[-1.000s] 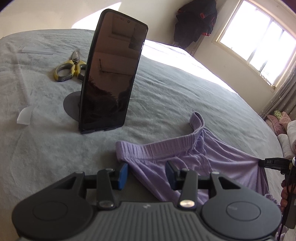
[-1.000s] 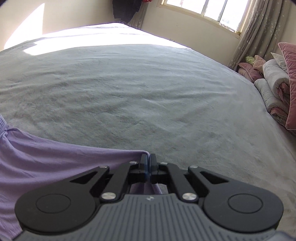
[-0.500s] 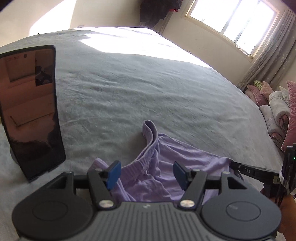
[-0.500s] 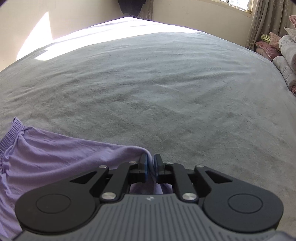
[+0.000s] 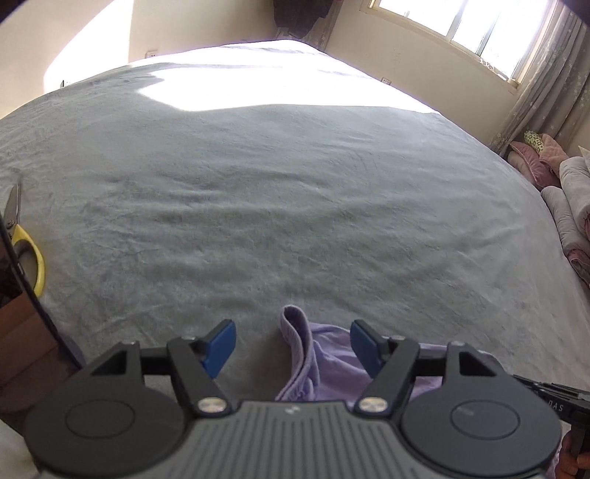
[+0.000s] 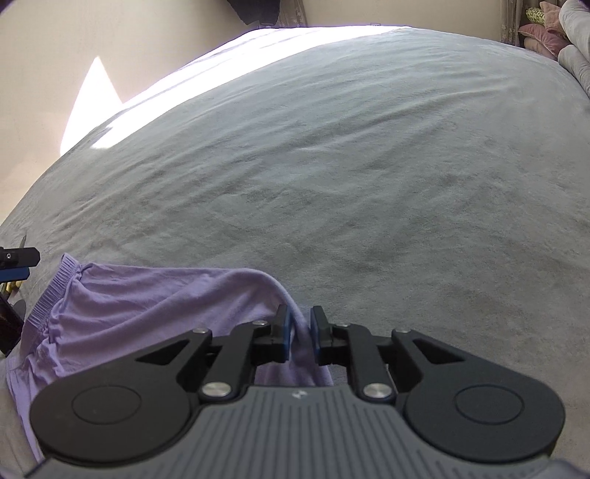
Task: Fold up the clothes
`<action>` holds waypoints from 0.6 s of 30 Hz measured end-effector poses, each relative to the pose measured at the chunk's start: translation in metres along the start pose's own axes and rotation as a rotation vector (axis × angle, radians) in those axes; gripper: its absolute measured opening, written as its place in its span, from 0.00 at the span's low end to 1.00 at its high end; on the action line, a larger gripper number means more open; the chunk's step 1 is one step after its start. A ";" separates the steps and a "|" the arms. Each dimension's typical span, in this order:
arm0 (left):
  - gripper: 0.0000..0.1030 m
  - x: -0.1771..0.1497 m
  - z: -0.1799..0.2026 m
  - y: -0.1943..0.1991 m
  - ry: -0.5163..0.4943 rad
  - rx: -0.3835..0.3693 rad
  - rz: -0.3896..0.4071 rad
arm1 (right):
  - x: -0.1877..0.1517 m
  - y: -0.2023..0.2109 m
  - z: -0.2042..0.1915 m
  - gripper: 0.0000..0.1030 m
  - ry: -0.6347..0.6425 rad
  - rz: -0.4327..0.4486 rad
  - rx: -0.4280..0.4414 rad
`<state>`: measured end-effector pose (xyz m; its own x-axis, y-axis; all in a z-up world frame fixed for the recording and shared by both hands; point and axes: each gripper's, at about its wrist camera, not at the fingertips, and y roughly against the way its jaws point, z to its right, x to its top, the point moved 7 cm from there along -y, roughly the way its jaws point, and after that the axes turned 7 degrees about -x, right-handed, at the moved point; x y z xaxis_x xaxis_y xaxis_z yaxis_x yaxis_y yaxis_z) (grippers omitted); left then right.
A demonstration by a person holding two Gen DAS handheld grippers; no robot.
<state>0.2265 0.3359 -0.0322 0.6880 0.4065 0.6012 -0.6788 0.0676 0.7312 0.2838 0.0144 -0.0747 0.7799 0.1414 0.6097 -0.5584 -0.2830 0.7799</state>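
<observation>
Lying crumpled on the grey bed (image 5: 295, 206), the purple shorts (image 6: 147, 306) sit at 6 o'clock in both views. Right tool (image 6: 298, 337) has its pads slightly apart with a fabric ridge between them. Left tool (image 5: 293, 348) is spread wide around the waistband loop (image 5: 295, 331). Yellow-handled scissors (image 5: 35, 254) lie at 9 o'clock.

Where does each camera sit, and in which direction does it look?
Left wrist: sits on the left tool, looks along its open fingers across the grey bed toward the window; the waistband of the purple shorts lies between the fingers; a hand shows at the right edge.
Right wrist: sits on the right tool, looks across the bed; its fingers stand slightly apart around a fold of the shorts.
Both share: shorts, bed, pillows.
</observation>
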 end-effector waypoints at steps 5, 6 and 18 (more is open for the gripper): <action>0.47 0.000 -0.003 -0.025 0.002 0.026 0.008 | -0.006 0.003 0.007 0.21 -0.033 -0.023 0.041; 0.43 0.000 -0.004 -0.026 0.000 0.030 0.012 | -0.007 0.004 0.008 0.21 -0.033 -0.025 0.050; 0.18 0.000 -0.003 -0.035 -0.066 0.085 0.039 | -0.016 0.015 0.025 0.21 -0.071 -0.043 0.131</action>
<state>0.2491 0.3364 -0.0589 0.6790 0.3462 0.6474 -0.6828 -0.0261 0.7301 0.2706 -0.0159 -0.0764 0.8230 0.0905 0.5608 -0.4856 -0.4000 0.7773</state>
